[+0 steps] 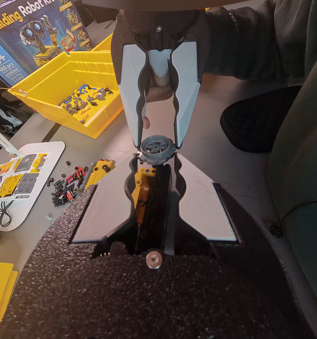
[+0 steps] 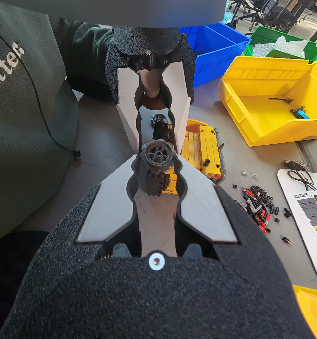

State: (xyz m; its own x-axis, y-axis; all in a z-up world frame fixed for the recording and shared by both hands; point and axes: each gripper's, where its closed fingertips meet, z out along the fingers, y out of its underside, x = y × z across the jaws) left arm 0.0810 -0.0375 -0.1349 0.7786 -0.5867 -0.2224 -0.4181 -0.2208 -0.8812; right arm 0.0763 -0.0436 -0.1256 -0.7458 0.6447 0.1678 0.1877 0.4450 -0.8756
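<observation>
The wheel (image 2: 158, 155), above the counter (image 2: 106, 139), is being pinched by our right gripper (image 2: 156, 156) against the left gripper's (image 1: 156, 156) clamped yellow-black assembly (image 1: 150, 190), so we are keeping it square.

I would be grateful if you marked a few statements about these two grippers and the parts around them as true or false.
1. The right gripper has its fingertips on either side of the grey wheel. True.
2. The yellow bin in the left wrist view is empty. False: small grey, black and blue parts lie in it.
3. The yellow and black assembly lies between the fingers of the left gripper. True.
4. The black and red pins are heaped inside a bin. False: they lie loose on the table, beside a printed sheet.
</observation>
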